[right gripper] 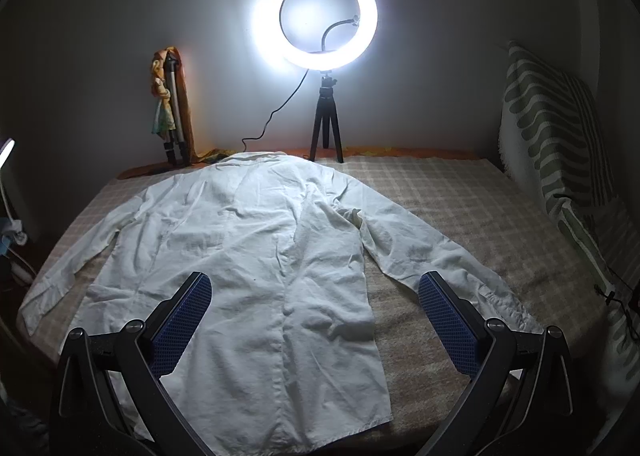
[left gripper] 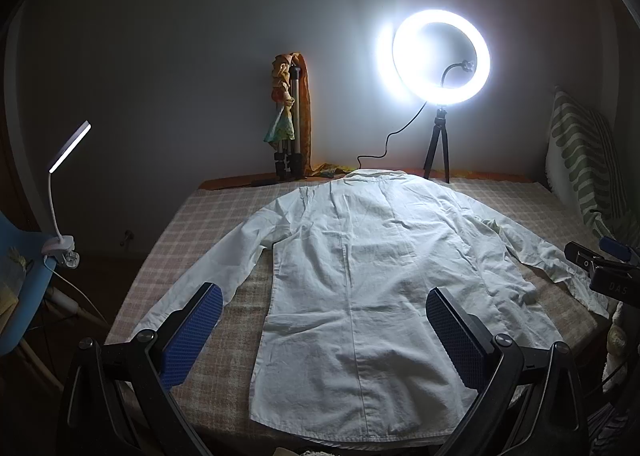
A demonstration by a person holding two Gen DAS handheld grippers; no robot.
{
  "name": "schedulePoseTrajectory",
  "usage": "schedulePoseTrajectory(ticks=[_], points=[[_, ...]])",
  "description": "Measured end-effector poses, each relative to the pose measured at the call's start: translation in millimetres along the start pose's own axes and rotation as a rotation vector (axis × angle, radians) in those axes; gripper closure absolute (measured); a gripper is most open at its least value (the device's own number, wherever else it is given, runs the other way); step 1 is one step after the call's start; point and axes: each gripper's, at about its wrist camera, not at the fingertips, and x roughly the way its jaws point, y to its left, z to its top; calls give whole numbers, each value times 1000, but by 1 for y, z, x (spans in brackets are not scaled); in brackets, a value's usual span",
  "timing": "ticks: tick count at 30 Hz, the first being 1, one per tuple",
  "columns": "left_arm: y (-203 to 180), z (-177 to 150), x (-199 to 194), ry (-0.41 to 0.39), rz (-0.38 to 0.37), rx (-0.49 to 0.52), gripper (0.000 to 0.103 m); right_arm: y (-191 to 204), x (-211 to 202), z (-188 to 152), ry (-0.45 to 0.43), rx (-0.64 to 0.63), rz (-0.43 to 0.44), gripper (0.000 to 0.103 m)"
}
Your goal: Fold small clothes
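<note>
A white long-sleeved shirt (left gripper: 360,256) (right gripper: 248,240) lies flat, back side up, on a checked cloth, collar toward the far wall and both sleeves spread outward. My left gripper (left gripper: 324,320) hovers above the shirt's lower hem, jaws wide open with nothing between the blue pads. In the right wrist view my right gripper (right gripper: 316,312) hangs over the shirt's lower right side, also wide open and empty. The right gripper's tip (left gripper: 600,264) shows at the right edge of the left wrist view, near the right cuff.
A lit ring light on a small black tripod (left gripper: 440,55) (right gripper: 324,15) stands at the far edge behind the collar. A folded tripod draped with coloured cloth (left gripper: 290,115) (right gripper: 172,103) leans beside it. A striped cushion (right gripper: 560,159) lines the right side; a clip lamp (left gripper: 68,147) stands at left.
</note>
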Motion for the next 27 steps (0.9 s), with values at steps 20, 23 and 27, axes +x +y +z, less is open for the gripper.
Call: schedulePoseTrajectory(ticks=[20, 23, 27], points=[[5, 1, -1, 1, 4, -9, 0, 2, 0, 1, -3, -3, 0, 0], [6, 1, -1, 1, 4, -9, 0, 3, 0, 1, -3, -3, -1, 0], [7, 2, 0, 2, 4, -10, 0, 3, 0, 1, -3, -3, -2, 0]])
